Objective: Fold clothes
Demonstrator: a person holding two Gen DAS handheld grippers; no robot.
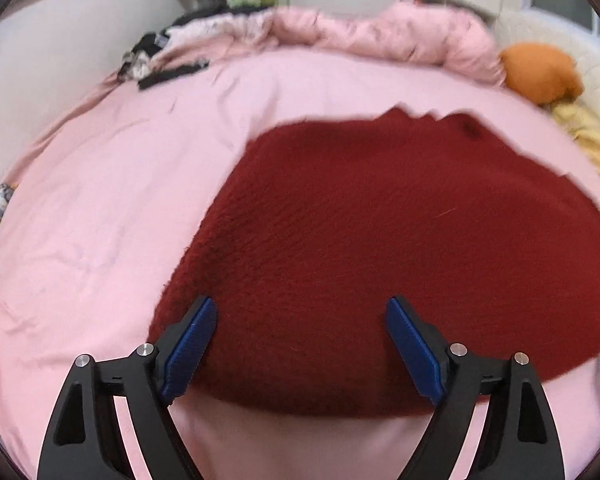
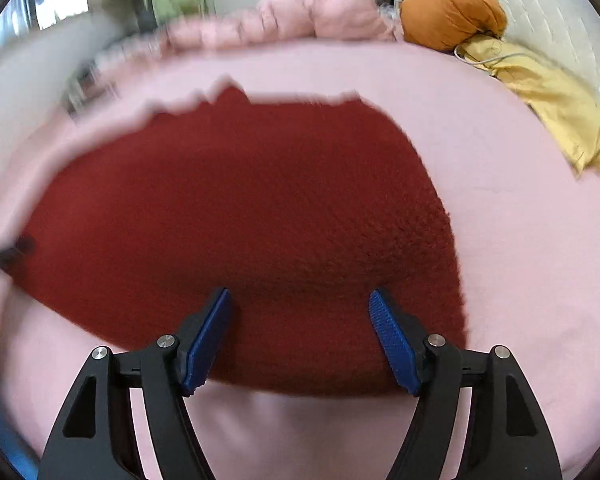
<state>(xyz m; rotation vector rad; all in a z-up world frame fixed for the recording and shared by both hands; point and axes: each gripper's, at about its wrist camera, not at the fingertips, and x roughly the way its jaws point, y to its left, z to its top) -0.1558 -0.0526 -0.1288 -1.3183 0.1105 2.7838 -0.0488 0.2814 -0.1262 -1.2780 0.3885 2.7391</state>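
Red knit garment point(image 1: 380, 240) lies flat on pink bedsheet point(image 1: 100, 220).

Left gripper point(image 1: 302, 312): tilted steeply downward, jaws spread wide, blue pads point(image 1: 192, 354) facing each other with nothing clamped between them. Right gripper point(image 2: 300, 304): likewise tilted downward, jaws apart and empty, though slightly narrower.

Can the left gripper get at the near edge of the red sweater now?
Probably yes. The left gripper is open over the red sweater, whose near edge lies bare on the pink sheet, with nothing between.
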